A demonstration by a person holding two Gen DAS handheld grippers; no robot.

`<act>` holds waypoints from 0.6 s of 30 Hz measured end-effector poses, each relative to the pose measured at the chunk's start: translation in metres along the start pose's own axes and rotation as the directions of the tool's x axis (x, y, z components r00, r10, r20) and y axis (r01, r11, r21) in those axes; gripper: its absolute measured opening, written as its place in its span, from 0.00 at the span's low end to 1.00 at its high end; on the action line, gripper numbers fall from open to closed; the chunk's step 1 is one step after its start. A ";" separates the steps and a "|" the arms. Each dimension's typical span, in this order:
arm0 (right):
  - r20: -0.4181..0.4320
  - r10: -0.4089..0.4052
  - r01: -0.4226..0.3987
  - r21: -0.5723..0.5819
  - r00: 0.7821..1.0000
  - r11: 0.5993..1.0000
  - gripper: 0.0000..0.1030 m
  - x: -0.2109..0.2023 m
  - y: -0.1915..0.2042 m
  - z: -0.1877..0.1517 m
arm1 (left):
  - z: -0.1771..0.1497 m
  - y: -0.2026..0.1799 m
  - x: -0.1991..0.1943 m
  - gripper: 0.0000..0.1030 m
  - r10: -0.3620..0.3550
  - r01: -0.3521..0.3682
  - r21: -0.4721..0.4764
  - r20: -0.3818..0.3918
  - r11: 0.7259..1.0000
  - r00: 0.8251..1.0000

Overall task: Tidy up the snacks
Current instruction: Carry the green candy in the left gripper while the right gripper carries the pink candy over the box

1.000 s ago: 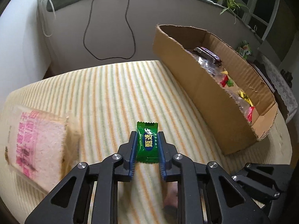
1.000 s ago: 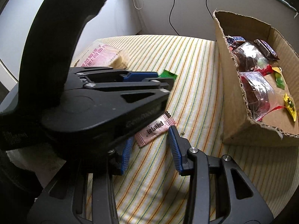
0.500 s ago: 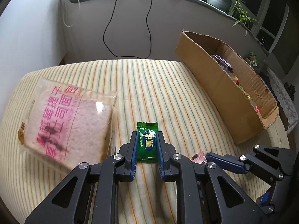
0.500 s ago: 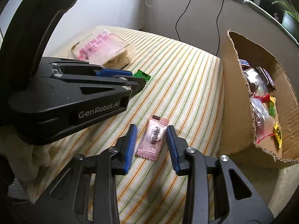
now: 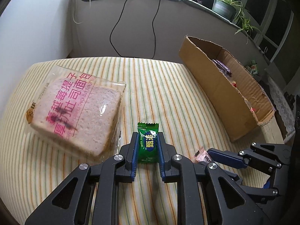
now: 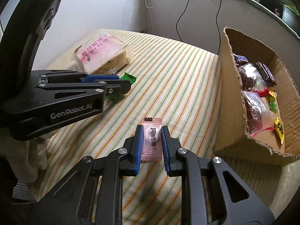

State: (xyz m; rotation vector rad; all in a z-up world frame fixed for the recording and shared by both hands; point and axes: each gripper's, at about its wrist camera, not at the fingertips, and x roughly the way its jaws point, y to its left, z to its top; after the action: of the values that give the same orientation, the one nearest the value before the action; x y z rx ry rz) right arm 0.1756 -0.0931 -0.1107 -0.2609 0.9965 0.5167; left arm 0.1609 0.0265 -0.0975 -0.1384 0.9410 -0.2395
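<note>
My left gripper (image 5: 147, 139) is shut on a green candy (image 5: 148, 144), its blue pads pressing both sides of the wrapper. In the right wrist view that gripper (image 6: 120, 85) comes in from the left with the green candy (image 6: 128, 77) sticking out of it. My right gripper (image 6: 152, 133) is shut on a pink candy (image 6: 151, 140) that lies on the striped cloth (image 6: 178, 86). In the left wrist view the right gripper (image 5: 207, 154) shows at lower right with the pink candy (image 5: 200, 154) at its tips.
A bagged bread slice (image 5: 75, 110) lies at left on the striped cloth (image 5: 159, 86); it also shows as the bread bag (image 6: 102, 53). An open cardboard box (image 6: 223, 93) holding several snacks stands at right, seen too as the box (image 5: 221, 91). A black cable (image 5: 116, 30) hangs down the back wall.
My right gripper has closed in from both sides onto the pink candy. The left gripper, still holding the green candy, has shifted so the bread bag shows fuller at left.
</note>
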 end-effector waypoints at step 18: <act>0.139 0.055 -0.064 0.067 0.989 0.996 0.19 -0.077 -0.038 -0.002 | 0.017 -0.043 -0.031 0.16 -0.053 0.051 0.029 0.078 0.998 0.995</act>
State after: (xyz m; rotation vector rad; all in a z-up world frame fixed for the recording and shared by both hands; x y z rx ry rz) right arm 0.1604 -0.1492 -0.0475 -0.1302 0.8885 0.5452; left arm 0.1511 -0.0062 -0.0541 -0.1469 0.8558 -0.2930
